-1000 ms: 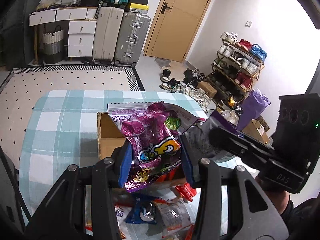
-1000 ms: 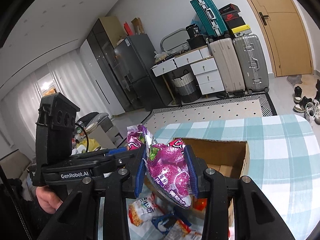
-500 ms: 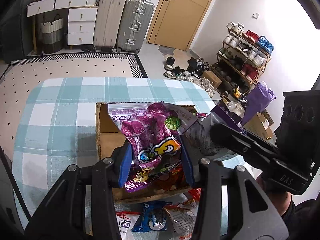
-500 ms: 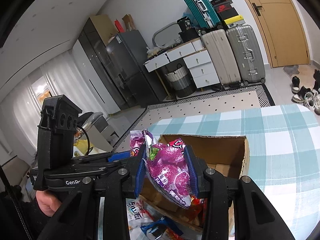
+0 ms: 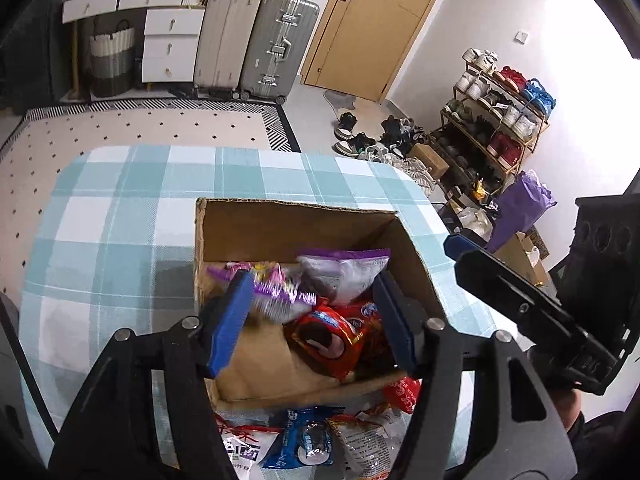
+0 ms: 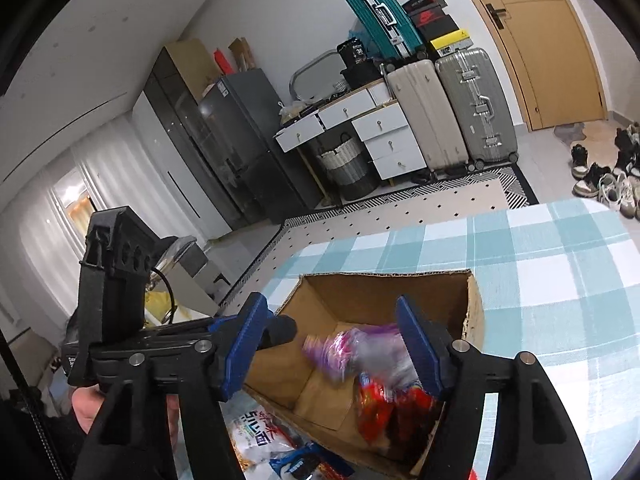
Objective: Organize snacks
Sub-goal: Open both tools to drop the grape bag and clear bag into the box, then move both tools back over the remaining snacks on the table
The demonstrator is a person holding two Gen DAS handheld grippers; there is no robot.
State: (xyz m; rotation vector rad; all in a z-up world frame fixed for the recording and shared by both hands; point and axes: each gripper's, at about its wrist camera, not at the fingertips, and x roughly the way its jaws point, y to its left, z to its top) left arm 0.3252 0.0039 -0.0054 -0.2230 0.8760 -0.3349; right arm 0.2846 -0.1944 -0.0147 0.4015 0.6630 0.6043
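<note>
A: Where are your two tools right now?

B: Your left hand-held gripper (image 5: 314, 316) hangs over the near part of the cardboard box (image 5: 280, 222), its blue pads spread wide with nothing between them. Your right hand-held gripper (image 6: 334, 346) is also released, jaws far apart, above the same box (image 6: 384, 288) from the other side.

A: And the purple snack bags?

B: Both lie inside the box. One purple bag (image 5: 276, 290) sits toward the left wall, blurred, just beside your left pad. The other, a purple-topped bag with a clear front (image 5: 344, 272), rests against the back right. In your right view they merge into one blurred purple shape (image 6: 352, 350), so you cannot tell them apart there.

A: What else is in the box?

B: Red packets (image 5: 332, 334) fill the near right corner, under the purple ones.

A: Anything outside it?

B: Yes, on the checked surface (image 5: 120, 208) just in front of the box: a white packet with red print (image 5: 244, 444), a blue packet (image 5: 304, 436), and a red one (image 5: 404, 392) by the box's near right corner.
</note>
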